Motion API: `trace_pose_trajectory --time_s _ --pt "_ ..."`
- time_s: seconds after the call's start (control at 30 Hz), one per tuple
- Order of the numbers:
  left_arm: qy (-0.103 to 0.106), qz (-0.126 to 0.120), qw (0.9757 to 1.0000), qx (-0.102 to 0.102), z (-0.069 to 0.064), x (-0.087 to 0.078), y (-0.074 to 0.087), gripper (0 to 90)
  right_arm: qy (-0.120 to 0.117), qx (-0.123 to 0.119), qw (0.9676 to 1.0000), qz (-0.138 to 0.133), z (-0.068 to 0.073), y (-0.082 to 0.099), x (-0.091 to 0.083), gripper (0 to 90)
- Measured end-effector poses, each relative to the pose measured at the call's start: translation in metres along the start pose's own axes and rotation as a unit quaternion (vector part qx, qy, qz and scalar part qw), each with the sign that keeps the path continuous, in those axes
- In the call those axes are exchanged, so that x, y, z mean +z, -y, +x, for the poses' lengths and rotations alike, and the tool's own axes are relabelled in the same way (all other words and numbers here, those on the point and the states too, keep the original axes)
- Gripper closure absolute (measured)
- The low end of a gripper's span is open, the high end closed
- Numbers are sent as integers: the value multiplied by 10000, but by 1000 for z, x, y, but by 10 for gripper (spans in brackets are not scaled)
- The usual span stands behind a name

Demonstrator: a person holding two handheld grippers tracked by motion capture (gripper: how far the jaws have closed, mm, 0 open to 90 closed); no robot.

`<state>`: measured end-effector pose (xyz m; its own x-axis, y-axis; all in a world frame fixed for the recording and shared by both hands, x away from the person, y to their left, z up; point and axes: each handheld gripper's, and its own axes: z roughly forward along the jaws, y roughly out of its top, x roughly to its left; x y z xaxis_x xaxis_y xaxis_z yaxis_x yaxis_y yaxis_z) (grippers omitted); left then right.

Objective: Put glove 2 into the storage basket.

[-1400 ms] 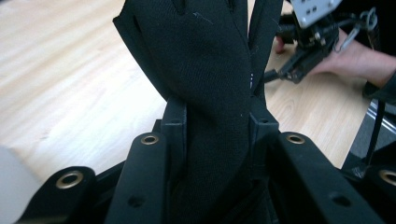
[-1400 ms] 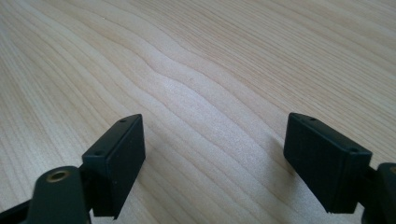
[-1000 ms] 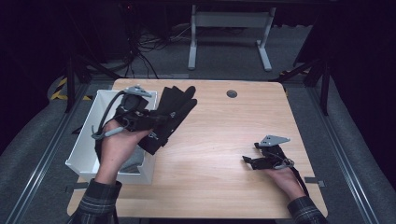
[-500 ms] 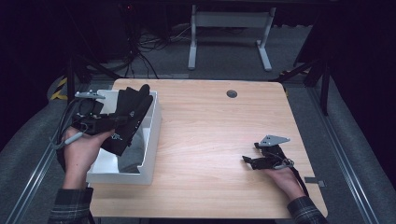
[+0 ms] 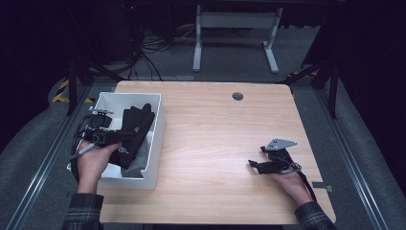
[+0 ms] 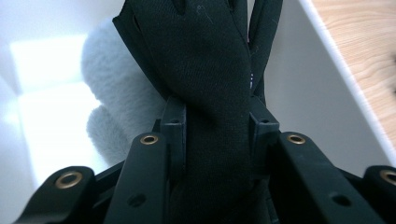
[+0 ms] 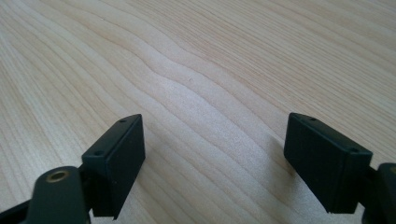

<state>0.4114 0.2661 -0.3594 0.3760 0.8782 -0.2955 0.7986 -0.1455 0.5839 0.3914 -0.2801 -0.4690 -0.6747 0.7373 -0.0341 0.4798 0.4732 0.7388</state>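
Observation:
A black glove [image 5: 135,128] hangs inside the white bin [image 5: 156,139] at the table's left, and my left gripper [image 5: 125,136] is shut on it. In the left gripper view the glove [image 6: 212,74] runs up between the two pads, pinched at its middle, with a pale grey fleecy item [image 6: 119,102] lying under it on the bin floor. My right gripper [image 5: 253,165] rests low on the bare wood at the right of the table. Its jaws stand wide open in the right gripper view [image 7: 212,163], with only wood grain between them.
The white bin's right wall [image 6: 303,84] rises close beside the glove. A round cable hole [image 5: 237,96] sits near the table's far edge. Metal rails run along both sides of the table, and a desk frame [image 5: 234,28] stands behind it.
My left gripper has carried the black glove leftward and down, from over the table beside the bin to inside the bin. The right gripper has not moved.

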Motion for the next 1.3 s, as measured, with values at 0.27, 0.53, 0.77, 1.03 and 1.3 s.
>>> trace_pose_trajectory --time_s 0.27,0.53,0.77,1.03,1.3 --pt "-265 215 9994 14 13 23 5 453 1 0 10000 -1 0 0 0 212" --pt "-534 288 9979 221 13 26 2 179 2 -1 10000 -2 0 0 0 212" --pt "-631 28 9973 369 8 10 -7 138 3 0 10000 -2 0 0 0 212" --pt "-448 -160 9971 593 -9 -4 -20 138 -3 1 10000 -2 0 0 0 212" --pt "-213 -329 9961 796 -31 -7 -32 142 -4 3 10000 -2 0 0 0 212"
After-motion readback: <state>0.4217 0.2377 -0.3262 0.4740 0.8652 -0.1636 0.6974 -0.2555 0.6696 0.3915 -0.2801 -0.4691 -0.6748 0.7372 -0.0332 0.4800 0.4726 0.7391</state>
